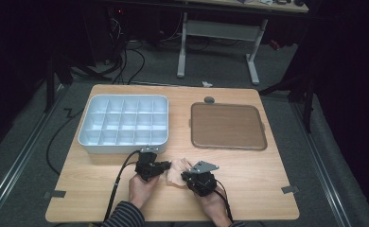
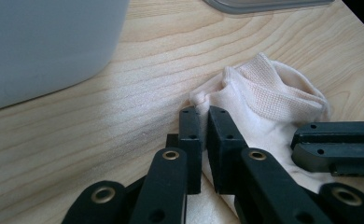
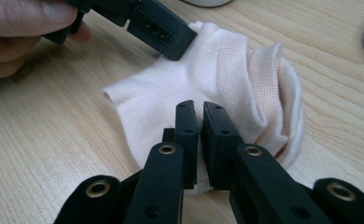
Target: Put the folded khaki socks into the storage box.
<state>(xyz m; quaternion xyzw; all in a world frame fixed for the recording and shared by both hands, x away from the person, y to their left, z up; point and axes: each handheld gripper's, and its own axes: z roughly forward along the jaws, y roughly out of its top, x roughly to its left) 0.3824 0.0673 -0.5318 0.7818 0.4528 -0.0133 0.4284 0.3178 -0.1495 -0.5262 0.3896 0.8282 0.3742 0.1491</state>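
Observation:
A pale pink sock lies crumpled on the wooden table near its front edge, between my two grippers. My left gripper comes at it from the left; in the left gripper view its jaws stand nearly together, pinching the sock at its near edge. My right gripper reaches in from the right, and the right gripper view has its jaws shut on a fold of the sock. The ribbed cuff bunches up on the side away from the grip.
A white compartment box stands at the back left of the table, just behind the left hand. A flat brown tray lies at the back right. Bare wood stretches to the right of the hands.

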